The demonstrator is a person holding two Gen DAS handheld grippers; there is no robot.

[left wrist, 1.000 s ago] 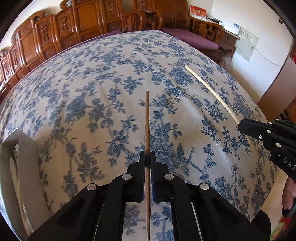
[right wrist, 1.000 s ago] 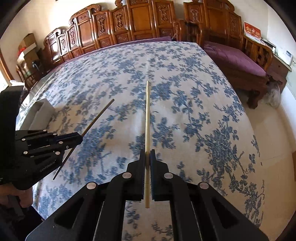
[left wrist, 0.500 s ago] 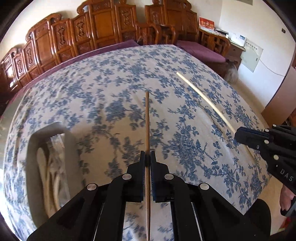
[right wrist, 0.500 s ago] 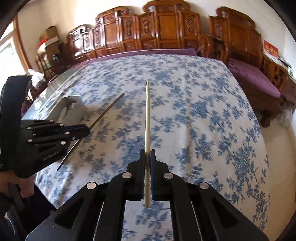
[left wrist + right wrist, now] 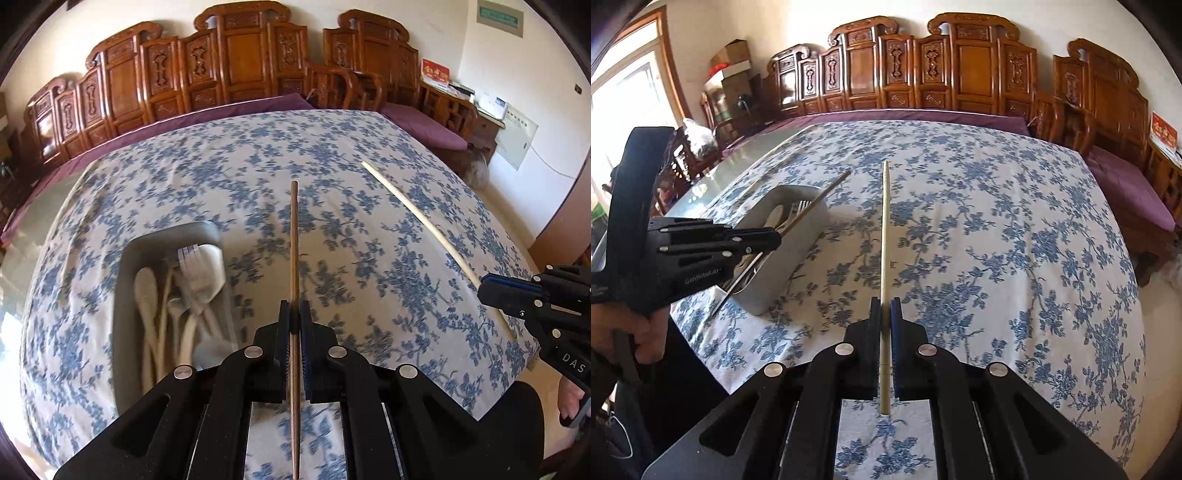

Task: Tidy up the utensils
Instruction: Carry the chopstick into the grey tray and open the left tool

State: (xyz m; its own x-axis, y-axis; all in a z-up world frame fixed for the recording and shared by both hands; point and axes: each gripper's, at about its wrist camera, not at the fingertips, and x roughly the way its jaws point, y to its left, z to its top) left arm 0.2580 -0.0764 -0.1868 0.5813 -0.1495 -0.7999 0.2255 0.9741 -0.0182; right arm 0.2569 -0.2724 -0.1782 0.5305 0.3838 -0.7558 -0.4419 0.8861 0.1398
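The left gripper [image 5: 294,314] is pressed together on a dark brown chopstick [image 5: 294,236], which runs straight out along the fingers, tip pointing far. The right gripper [image 5: 885,314] pinches a pale chopstick [image 5: 884,229] in the same manner. Both sticks are carried above the floral tablecloth [image 5: 997,221], not resting on it. The grey utensil bin [image 5: 127,280], holding spoons and a fork [image 5: 192,273], stands at the table's left near side, long axis running near to far. It lies left of both sticks; the left gripper is nearer, so judged first to deposit, with its stick roughly parallel to the bin.
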